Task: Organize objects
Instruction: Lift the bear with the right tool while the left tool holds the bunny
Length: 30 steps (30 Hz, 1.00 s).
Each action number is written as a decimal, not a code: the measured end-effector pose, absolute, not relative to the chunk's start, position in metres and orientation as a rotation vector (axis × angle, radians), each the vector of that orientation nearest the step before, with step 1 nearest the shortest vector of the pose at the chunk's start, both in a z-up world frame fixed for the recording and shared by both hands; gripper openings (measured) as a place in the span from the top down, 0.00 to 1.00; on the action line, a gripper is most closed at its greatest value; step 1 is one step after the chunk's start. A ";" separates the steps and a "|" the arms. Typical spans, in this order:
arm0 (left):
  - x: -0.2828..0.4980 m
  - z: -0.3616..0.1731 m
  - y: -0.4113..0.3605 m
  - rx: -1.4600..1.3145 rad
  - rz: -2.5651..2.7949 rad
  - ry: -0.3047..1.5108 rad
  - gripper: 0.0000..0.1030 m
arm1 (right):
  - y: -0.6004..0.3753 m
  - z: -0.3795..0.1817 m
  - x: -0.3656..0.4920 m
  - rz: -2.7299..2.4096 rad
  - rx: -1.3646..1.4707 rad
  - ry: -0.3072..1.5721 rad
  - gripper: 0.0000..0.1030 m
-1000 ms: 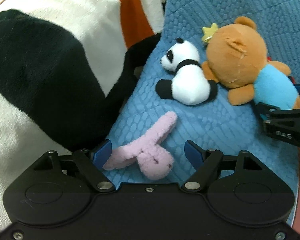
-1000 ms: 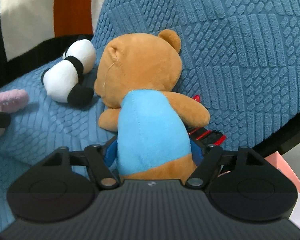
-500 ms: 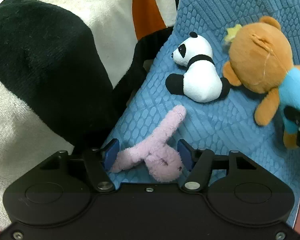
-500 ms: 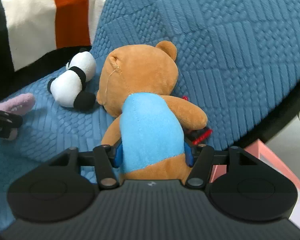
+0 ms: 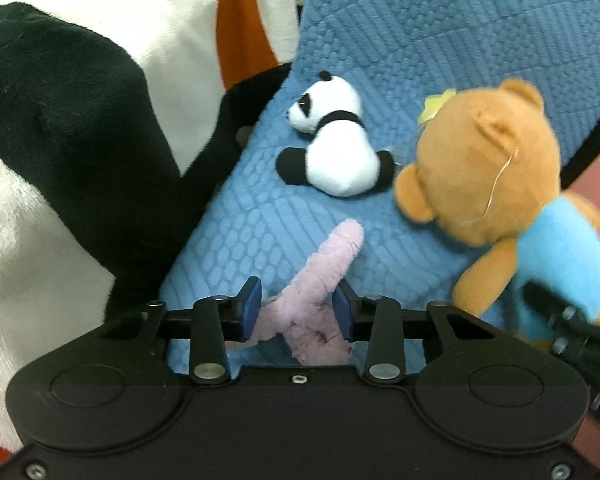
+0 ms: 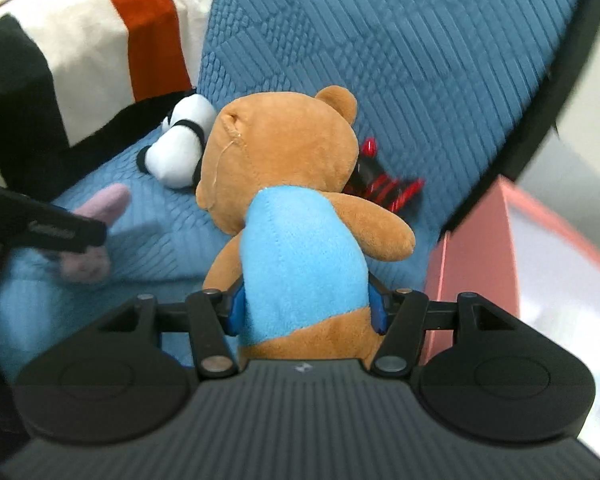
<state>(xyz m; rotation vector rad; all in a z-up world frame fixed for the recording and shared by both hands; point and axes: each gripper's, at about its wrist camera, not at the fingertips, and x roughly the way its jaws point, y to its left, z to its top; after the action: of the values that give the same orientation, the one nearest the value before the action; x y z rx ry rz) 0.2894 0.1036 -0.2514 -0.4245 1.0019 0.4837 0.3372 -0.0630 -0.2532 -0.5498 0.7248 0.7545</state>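
My left gripper [image 5: 296,310] is shut on a pink plush toy [image 5: 320,292] on the blue textured sofa seat [image 5: 260,216]. My right gripper [image 6: 306,308] is shut on the blue body of a brown teddy bear [image 6: 284,184] and holds it raised off the seat. The bear also shows at the right of the left wrist view [image 5: 488,168]. A small panda plush [image 5: 336,156] lies on the seat behind, also seen in the right wrist view [image 6: 180,148]. The pink plush [image 6: 100,216] and the left gripper show at the left there.
A white, black and orange blanket [image 5: 80,100] lies piled at the left of the seat. A red and black object [image 6: 384,184] lies against the blue backrest [image 6: 380,48] behind the bear. A pink box [image 6: 480,248] stands at the right beside the sofa.
My left gripper has closed on the pink plush. My right gripper has lifted the teddy bear and pulled it back, uncovering the red and black object and the pink box.
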 end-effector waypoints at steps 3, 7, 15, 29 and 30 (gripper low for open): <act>0.285 -0.248 0.097 -0.423 0.464 0.987 0.77 | -0.077 -0.252 0.322 0.716 -0.494 0.757 0.42; 0.283 -0.246 0.094 -0.429 0.464 0.980 0.76 | -0.098 -0.253 0.307 0.681 -0.413 0.808 0.39; 0.277 -0.249 0.105 -0.533 0.471 0.976 0.52 | -0.113 -0.243 0.291 0.681 -0.397 0.753 0.25; 0.276 -0.268 0.122 -0.634 0.550 1.007 0.33 | -0.083 -0.274 0.342 0.690 -0.428 0.835 0.26; 0.277 -0.268 0.121 -0.628 0.555 1.010 0.33 | -0.083 -0.277 0.345 0.694 -0.414 0.853 0.26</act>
<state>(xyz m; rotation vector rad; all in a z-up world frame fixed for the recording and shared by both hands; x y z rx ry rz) 0.2774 0.1214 -0.2681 -0.6281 1.0097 0.5546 0.3445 -0.0827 -0.2773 -0.4138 0.8533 0.6937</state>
